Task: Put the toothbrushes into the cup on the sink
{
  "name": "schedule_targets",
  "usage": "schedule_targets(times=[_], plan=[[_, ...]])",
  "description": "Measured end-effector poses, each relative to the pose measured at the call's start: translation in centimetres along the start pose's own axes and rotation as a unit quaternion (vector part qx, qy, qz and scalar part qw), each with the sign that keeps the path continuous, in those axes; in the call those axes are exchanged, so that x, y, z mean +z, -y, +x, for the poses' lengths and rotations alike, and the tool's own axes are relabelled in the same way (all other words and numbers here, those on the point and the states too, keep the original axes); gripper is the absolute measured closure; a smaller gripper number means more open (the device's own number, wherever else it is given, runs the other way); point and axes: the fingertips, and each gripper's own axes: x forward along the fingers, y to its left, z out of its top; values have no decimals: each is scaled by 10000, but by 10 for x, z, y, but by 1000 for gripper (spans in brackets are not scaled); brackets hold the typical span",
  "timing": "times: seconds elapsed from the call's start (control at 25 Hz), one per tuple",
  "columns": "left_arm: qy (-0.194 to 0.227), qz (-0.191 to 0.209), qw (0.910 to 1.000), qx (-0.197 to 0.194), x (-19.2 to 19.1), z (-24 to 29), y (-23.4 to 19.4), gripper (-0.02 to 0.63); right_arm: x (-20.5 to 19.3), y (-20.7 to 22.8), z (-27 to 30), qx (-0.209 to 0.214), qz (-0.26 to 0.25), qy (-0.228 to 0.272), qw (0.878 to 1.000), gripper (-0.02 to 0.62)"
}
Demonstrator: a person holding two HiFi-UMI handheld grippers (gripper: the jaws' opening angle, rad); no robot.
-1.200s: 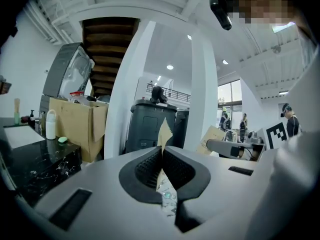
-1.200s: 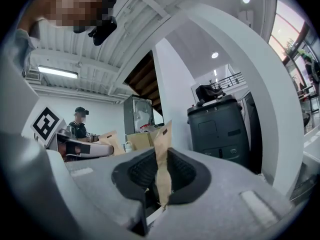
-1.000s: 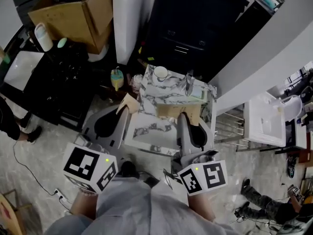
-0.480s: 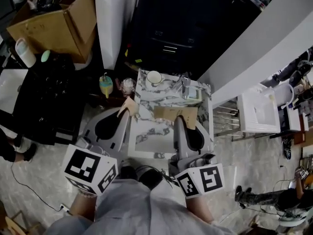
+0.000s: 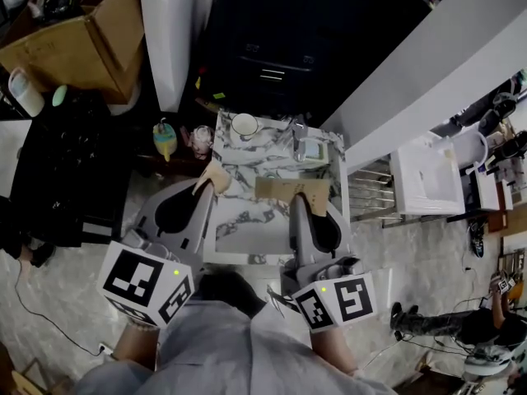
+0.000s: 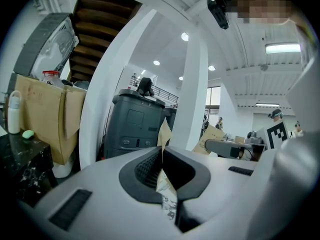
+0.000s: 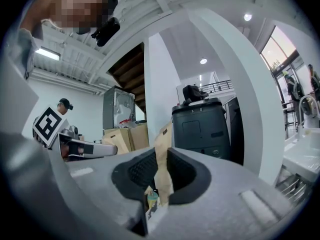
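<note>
We find the left tongs (image 5: 206, 191) clenched on a flat tan packet (image 5: 216, 174) and the right tongs (image 5: 301, 197) on a brown packet (image 5: 280, 189), both above the marbled sink surface (image 5: 247, 219), whose far left corner carries the white cup (image 5: 244, 125), apart from both packets.

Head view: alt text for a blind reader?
Seen from above, the left claw pinches a small tan paper piece and the right claw a larger tan sheet, both near a marbled sink. A white cup and a faucet stand at its far edge.
</note>
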Motion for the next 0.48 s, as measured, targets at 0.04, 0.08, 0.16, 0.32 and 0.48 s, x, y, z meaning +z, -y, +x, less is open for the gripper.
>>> schedule_targets(times=[0.04,0.08,0.16,0.32,0.48], plan=[[21,0,10000,29,1,1,1,600,0,2,1,24,-5,-3,10000,549],[28,3,10000,59,2,3,2,601,1,5,1,51,-9,-11,10000,549],[17,-15,9999,114,1,7,3,600,1,9,4,107,-7,-28,9999,549],[-11,-105,9997,242,-2,9,3,601,1,15,12,261,-29,-50,9996,549],[0,-137,9991,391,-4,7,2,600,0,17,22,407,-62,-41,9991,549]])
